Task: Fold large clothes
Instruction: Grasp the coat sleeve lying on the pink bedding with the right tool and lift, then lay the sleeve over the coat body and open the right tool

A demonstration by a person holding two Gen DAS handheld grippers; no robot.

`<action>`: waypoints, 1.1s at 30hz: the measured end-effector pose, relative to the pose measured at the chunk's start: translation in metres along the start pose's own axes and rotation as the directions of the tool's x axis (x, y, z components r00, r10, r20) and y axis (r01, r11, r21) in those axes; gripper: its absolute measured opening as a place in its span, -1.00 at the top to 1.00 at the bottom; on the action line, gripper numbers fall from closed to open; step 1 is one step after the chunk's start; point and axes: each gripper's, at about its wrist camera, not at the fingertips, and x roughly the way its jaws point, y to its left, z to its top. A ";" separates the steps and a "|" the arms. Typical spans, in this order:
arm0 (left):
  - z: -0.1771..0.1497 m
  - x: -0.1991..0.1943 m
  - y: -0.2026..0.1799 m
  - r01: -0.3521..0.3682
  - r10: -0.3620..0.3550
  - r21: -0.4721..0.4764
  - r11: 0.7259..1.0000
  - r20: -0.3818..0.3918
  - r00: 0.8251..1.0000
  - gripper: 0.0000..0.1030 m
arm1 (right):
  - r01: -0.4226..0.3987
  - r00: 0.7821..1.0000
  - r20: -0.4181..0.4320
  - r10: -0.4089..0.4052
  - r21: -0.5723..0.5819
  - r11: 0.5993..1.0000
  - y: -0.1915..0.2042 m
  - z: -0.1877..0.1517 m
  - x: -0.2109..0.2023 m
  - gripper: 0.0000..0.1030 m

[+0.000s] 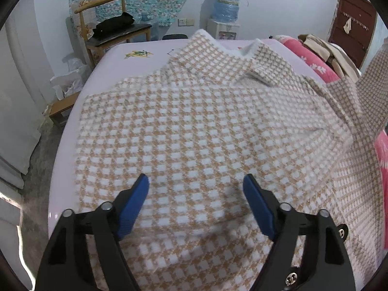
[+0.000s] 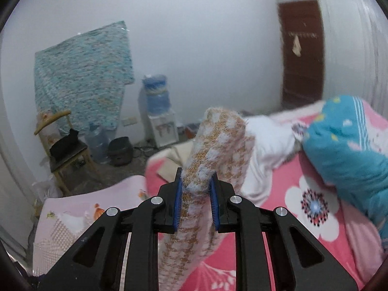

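Your left gripper (image 1: pixel 196 181) hangs over the near end of the checked sweater (image 1: pixel 194 111), its blue pads (image 1: pixel 135 201) spread wide apart with nothing between them; the knit lies just beneath and ahead of the fingertips. The sweater is spread flat across the pink bed sheet (image 1: pixel 109 55), reaching from the near edge toward the far edge, where its white fuzzy trim shows. Along the bed's right side the fabric rises off the surface in a lifted strip. Beyond the far left corner stands a wooden chair (image 1: pixel 109 21), and further right a water dispenser (image 1: pixel 226 7).

Your right gripper (image 2: pixel 196 181) is clamped on a bunched fold of the same sweater (image 2: pixel 218 140), which stands up between the pads and trails down below the jaws. Behind it, at the right, lie a pink flowered quilt (image 2: pixel 312 208) and a blue bundle (image 2: pixel 349 150).
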 end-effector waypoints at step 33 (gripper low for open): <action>-0.014 -0.074 0.083 0.247 -0.229 -0.137 0.959 0.131 0.965 -0.05 | -0.602 0.741 -0.446 0.502 -0.112 0.790 0.200 -0.166 0.048 -0.38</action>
